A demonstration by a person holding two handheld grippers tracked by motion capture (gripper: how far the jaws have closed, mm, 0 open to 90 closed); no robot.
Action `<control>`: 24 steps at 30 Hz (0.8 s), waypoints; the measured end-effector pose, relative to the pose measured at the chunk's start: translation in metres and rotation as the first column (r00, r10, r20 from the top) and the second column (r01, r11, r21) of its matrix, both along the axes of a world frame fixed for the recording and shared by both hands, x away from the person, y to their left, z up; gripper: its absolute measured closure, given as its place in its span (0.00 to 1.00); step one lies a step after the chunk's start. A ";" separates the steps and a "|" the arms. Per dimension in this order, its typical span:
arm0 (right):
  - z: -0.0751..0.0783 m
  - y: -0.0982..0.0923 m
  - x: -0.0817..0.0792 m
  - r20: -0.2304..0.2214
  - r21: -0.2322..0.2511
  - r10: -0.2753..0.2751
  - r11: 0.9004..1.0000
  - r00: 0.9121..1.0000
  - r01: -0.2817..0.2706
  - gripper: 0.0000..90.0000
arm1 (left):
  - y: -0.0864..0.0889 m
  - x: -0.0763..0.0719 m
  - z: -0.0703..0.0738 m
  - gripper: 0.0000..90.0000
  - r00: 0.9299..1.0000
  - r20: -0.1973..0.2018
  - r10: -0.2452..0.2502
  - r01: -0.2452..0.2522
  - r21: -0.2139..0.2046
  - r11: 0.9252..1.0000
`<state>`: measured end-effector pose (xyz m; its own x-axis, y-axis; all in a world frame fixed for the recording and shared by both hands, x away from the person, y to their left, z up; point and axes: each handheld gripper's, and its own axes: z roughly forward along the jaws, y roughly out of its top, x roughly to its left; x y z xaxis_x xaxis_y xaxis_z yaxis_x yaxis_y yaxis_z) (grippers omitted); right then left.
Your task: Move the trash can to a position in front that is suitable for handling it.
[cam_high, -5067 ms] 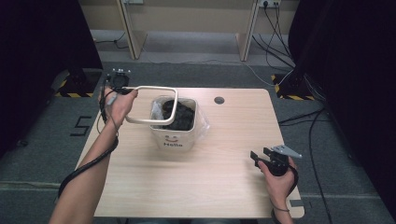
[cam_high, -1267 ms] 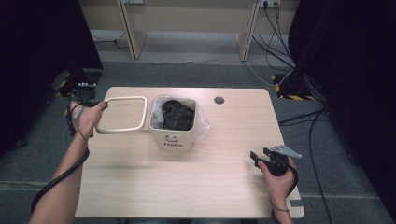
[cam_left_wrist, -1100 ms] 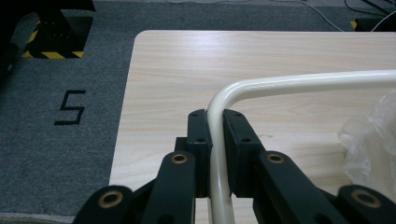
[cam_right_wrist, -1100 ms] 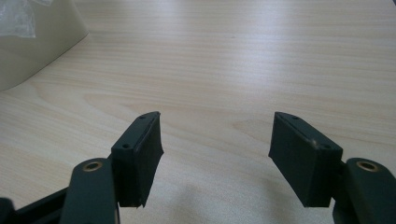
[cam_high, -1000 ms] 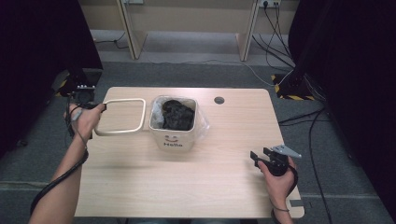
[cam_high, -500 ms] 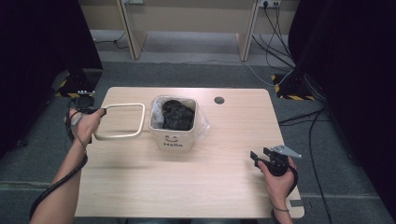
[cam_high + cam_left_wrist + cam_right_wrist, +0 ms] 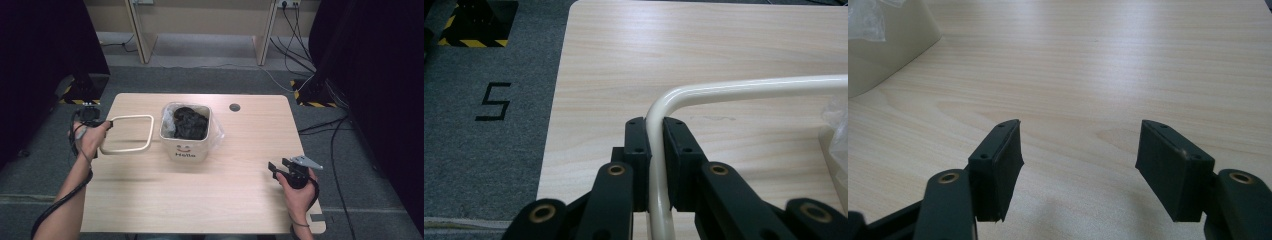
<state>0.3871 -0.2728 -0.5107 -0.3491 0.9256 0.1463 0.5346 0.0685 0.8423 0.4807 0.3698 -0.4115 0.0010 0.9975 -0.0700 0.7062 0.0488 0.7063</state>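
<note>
A cream bin with a smile and "Hello" on its front stands in the middle of the table, lined with a clear plastic bag and holding dark crumpled stuff. My left gripper is shut on one corner of a cream rectangular tube ring, which hangs low over the table just left of the bin. In the left gripper view the pads clamp the ring's tube near its bend. At the front right my right gripper stands open over bare wood, with nothing between its fingers.
The wooden table has a round cable hole at the back right. The bin's wall and bag are at the right gripper view's upper left. Grey carpet with a "5" mark lies beyond the table's left edge.
The left hand has carried the ring from above the bin out to the left and lowered it toward the table. The right hand and its gripper have stayed put.
</note>
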 end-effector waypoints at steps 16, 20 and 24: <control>0.000 0.000 0.000 0.002 -0.001 -0.001 1.000 1.000 0.001 0.39 | 0.003 -0.004 -0.015 0.90 1.000 0.000 -0.007 0.007 0.006 1.000; 0.000 0.000 0.000 0.002 -0.001 -0.002 1.000 1.000 0.002 0.39 | 0.002 -0.006 -0.018 0.90 1.000 0.001 -0.008 0.008 0.013 1.000; 0.000 0.000 0.000 0.004 -0.001 -0.002 1.000 1.000 0.002 0.39 | 0.002 -0.006 -0.023 0.90 1.000 -0.004 -0.006 0.006 0.011 1.000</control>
